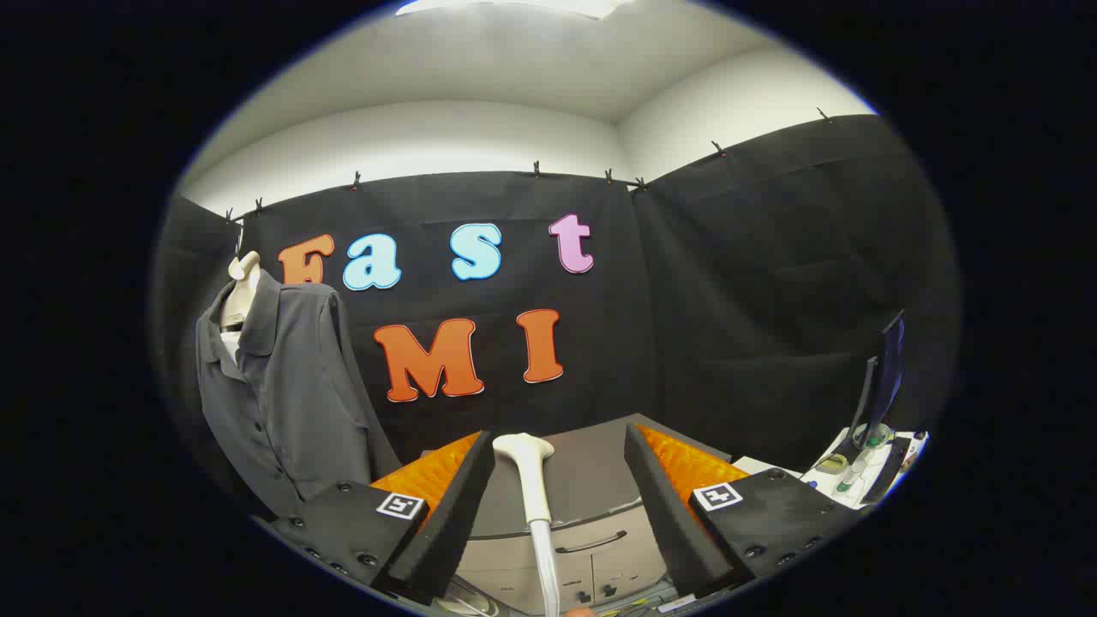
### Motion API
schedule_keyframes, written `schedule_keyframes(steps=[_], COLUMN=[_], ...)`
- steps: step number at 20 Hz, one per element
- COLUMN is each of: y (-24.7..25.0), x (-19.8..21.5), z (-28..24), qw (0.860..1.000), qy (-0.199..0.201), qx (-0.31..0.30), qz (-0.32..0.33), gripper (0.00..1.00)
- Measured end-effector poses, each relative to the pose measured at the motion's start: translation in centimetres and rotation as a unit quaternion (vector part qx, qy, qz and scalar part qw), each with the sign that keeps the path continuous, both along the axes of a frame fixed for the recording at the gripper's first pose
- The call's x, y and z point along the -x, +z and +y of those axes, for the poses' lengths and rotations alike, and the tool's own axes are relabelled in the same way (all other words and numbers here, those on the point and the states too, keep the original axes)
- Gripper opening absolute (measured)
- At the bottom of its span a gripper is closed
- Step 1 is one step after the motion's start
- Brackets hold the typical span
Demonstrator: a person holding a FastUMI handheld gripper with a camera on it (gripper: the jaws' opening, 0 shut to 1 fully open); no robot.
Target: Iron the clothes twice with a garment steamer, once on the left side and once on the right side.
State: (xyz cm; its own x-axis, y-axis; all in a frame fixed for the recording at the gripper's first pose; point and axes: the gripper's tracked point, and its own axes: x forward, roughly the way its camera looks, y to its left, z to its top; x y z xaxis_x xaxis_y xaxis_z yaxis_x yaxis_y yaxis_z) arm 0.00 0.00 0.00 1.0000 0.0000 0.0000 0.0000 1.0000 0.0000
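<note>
A dark grey polo shirt (278,386) hangs on a white mannequin torso (242,283) against the booth wall, off beyond my left finger. A white garment steamer (533,480) stands upright between my fingers, its flat head on top and its hose running down towards me. It sits closer to the left finger (467,506) than to the right finger (664,506), with a gap on both sides. My gripper (559,435) is open and holds nothing.
A grey cabinet (591,523) with a drawer handle stands just ahead under the steamer. A white desk (857,480) with a dark monitor (884,377) and small items is beyond the right finger.
</note>
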Motion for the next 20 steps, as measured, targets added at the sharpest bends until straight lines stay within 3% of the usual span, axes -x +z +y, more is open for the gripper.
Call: schedule_keyframes(steps=[8, 20], y=[0.4, 0.7], x=[3.0, 0.9], z=[1.9, 1.4], qw=[1.000, 0.999], qy=[-0.016, 0.009], qx=[0.011, 0.021], qz=[0.000, 0.034], gripper=[0.98, 0.98])
